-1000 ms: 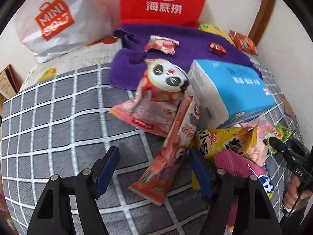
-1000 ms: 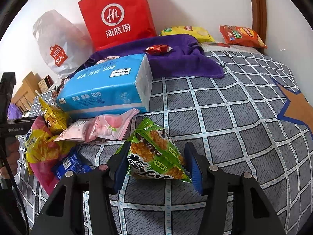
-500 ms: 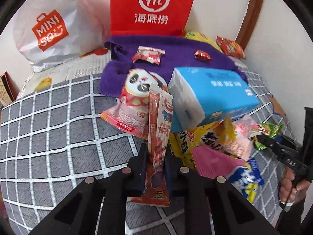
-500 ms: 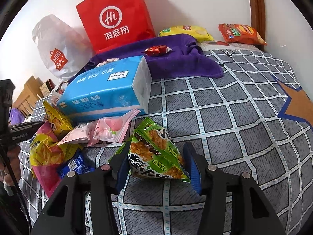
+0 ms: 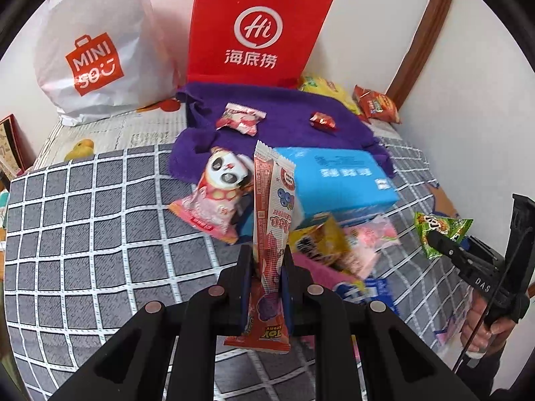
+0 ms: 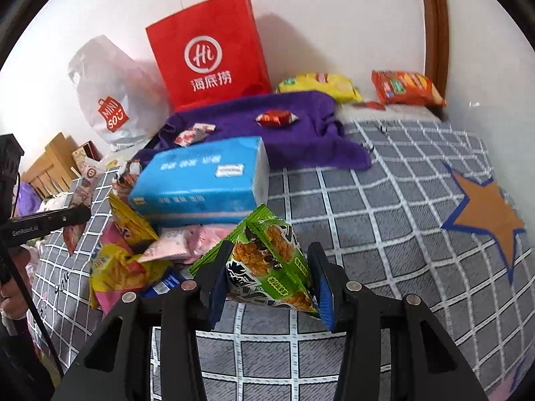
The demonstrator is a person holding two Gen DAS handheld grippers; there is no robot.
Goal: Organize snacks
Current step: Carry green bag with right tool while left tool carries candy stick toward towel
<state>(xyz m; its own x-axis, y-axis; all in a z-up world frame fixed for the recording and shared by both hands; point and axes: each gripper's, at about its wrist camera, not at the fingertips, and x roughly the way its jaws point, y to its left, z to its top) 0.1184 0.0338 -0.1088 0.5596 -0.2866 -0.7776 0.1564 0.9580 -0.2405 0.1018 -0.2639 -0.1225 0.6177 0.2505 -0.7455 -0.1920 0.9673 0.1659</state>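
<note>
Both snacks have risen off the checked blanket beside the blue tissue pack: the left gripper clamps a long red packet low down, while the right gripper, closing, pinches a puffy green packet; both look light and crinkly.

The tall red paper carrier bag is showing a white ringed "Hi" logo above three white Chinese characters, "海底捞", and the white plastic shopping bag is carrying an orange bag-shaped badge reading "MINI SO". The black handheld left tool is bearing small pale lettering "GenRobot.AI" on its arm, while the black handheld right tool is displaying "DAS". The long red-and-white snack stick wrapper is showing "TOY STORY" at its lower end; its Chinese print and that on the blue rectangular tissue pack are proving too blurred to read.
</note>
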